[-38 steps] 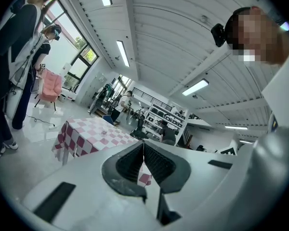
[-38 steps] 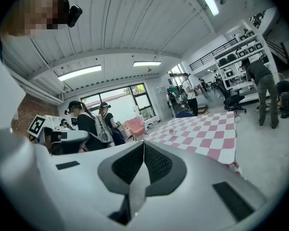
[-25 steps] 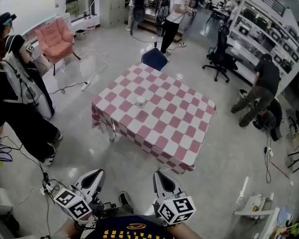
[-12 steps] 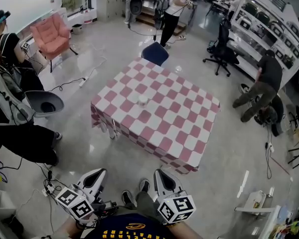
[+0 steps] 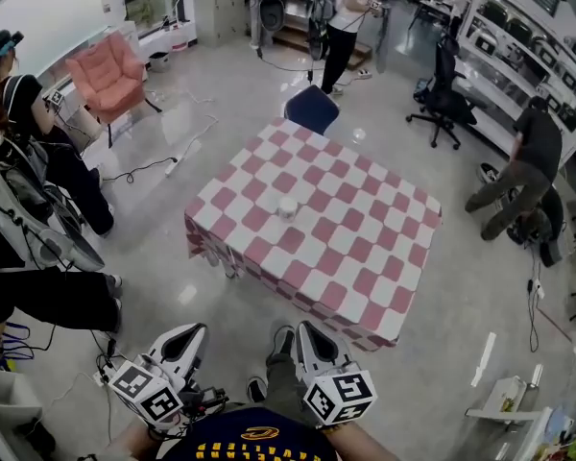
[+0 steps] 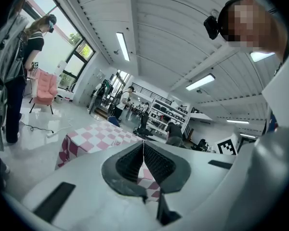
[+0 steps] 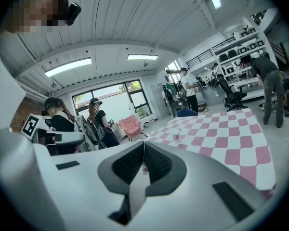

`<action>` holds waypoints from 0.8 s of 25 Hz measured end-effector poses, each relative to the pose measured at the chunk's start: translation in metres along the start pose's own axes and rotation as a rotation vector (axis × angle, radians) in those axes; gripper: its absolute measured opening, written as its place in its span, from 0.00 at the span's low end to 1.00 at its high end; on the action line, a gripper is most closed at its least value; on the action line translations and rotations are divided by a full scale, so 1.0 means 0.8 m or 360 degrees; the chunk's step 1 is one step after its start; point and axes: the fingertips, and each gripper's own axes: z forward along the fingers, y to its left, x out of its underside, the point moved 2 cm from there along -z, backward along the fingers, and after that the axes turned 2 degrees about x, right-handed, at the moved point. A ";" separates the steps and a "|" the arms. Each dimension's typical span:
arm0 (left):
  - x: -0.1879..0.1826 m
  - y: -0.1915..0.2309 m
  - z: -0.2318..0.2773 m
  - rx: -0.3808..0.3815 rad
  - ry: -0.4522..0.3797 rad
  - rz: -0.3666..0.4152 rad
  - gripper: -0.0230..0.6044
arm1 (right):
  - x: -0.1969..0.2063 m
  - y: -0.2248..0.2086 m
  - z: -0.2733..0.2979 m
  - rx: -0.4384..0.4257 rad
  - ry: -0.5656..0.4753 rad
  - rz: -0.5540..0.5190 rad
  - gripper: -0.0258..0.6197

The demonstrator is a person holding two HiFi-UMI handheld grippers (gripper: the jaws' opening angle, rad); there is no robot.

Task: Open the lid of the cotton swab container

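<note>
The cotton swab container (image 5: 287,208) is a small pale cylinder standing near the middle of a table with a pink-and-white checked cloth (image 5: 365,257). It also shows small in the right gripper view, as the container (image 7: 177,137) on the cloth. My left gripper (image 5: 187,337) and right gripper (image 5: 311,335) are held low at the bottom of the head view, well short of the table and over the floor. Both point toward it. Each has its jaws together with nothing between them, as the left gripper view (image 6: 143,146) and right gripper view (image 7: 144,146) show.
A blue chair (image 5: 312,109) stands at the table's far side, and a small clear object (image 5: 358,135) sits near that edge. People with backpacks stand at the left (image 5: 29,209). A pink armchair (image 5: 106,77), floor cables (image 5: 163,166), an office chair (image 5: 446,94) and a bending person (image 5: 523,176) surround the table.
The table has come closer and sits lower in the head view. Both grippers have kept their place at the bottom of the view and stayed shut. The people at the left have shifted.
</note>
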 end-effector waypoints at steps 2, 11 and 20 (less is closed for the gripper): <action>-0.007 0.005 0.012 -0.0001 0.0001 0.0035 0.04 | -0.008 -0.004 0.014 -0.0012 -0.0007 -0.0003 0.06; -0.031 0.037 0.074 0.0001 0.0010 0.0058 0.04 | -0.038 -0.037 0.074 -0.0026 0.0017 -0.0020 0.06; -0.059 0.076 0.157 0.0004 0.0027 0.0203 0.04 | -0.085 -0.083 0.143 0.0003 -0.0016 -0.0074 0.06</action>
